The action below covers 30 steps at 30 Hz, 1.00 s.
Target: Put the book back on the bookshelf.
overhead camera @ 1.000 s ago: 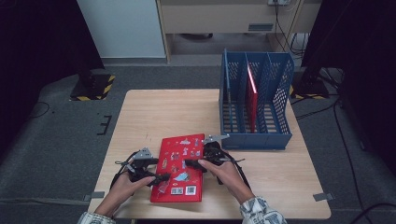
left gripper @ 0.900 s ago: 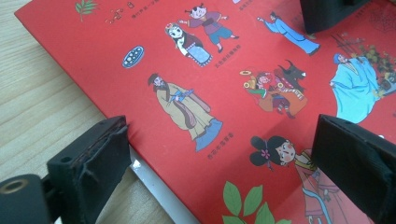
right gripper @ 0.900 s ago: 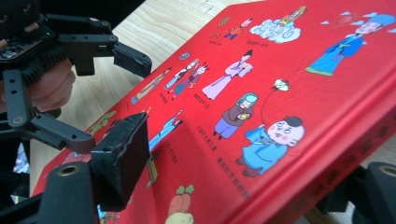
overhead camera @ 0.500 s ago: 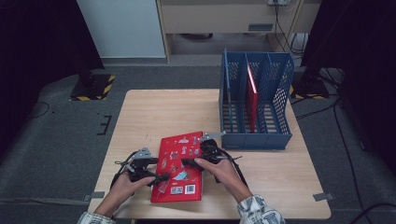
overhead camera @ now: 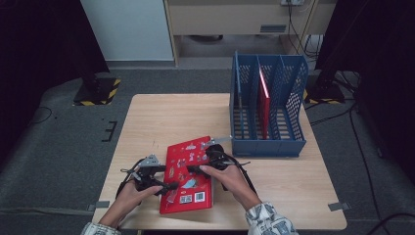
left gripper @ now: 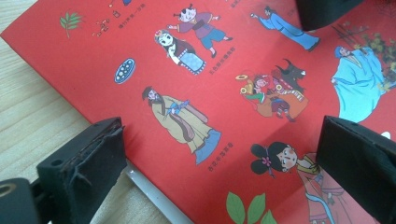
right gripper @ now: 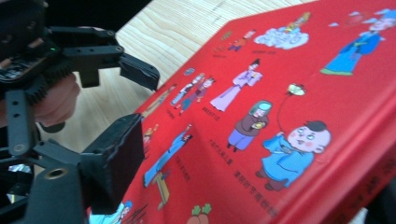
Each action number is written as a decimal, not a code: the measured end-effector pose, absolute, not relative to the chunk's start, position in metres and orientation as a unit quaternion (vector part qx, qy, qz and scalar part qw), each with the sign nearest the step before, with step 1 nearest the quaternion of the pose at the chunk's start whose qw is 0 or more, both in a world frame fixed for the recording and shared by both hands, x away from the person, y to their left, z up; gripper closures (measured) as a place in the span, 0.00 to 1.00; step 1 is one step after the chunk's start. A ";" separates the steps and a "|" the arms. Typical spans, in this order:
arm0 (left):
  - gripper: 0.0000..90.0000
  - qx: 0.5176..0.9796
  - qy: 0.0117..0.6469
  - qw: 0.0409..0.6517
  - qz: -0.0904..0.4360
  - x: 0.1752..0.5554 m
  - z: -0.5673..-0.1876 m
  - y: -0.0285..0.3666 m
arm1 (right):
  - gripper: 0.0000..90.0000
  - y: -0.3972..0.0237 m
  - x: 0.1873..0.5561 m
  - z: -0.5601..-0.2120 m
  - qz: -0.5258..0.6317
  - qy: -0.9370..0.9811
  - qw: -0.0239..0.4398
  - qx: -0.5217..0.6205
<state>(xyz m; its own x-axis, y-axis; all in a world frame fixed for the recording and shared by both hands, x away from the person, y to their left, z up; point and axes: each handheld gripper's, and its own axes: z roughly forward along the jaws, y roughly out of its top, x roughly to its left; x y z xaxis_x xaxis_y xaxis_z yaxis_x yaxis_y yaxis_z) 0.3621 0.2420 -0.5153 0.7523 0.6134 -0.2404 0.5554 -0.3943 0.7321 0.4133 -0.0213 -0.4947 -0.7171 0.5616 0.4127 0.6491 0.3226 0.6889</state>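
A red picture book (overhead camera: 188, 188) lies on the wooden table (overhead camera: 171, 117) near its front edge. My left gripper (overhead camera: 165, 181) sits at the book's left edge. Its jaws stand wide apart over the cover (left gripper: 219, 70) and have just been opening, the pads clear of the book. My right gripper (overhead camera: 195, 169) reaches in from the book's right side. One pad (right gripper: 114, 158) rests on the cover (right gripper: 289, 84), the other jaw sits dark below the thick edge, and the gripper is shut on the book. The left gripper (right gripper: 93, 56) shows beyond it.
A blue mesh file rack (overhead camera: 268, 142) stands at the table's back right with a second red book (overhead camera: 264, 98) upright in one slot. Bare wood lies behind and left of the book. Dark floor and cables surround the table.
The right hand has edged slightly left, further onto the book's right edge. The left hand has stayed put at the left edge.
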 end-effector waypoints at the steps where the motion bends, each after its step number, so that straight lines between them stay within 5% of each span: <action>1: 0.00 0.834 0.351 0.424 0.034 0.362 -0.515 0.242 | 0.27 -0.022 0.413 -0.494 -0.445 -0.813 0.045 -0.374; 13: 0.00 0.831 0.353 0.426 0.054 0.361 -0.511 0.242 | 0.51 -0.029 0.418 -0.488 -0.454 -0.795 0.063 -0.398; 30: 0.00 0.820 0.367 0.436 0.056 0.363 -0.509 0.249 | 0.64 -0.031 0.418 -0.476 -0.479 -0.783 0.076 -0.389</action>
<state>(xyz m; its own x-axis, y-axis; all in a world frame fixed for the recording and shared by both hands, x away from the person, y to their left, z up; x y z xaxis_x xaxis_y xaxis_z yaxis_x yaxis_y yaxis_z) 0.3634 0.2491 -0.5092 0.7249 0.6498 -0.2287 0.5527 -0.3504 0.7562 0.4181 -0.0312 -0.4764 -0.6856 0.5364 0.4921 0.6826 0.2390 0.6906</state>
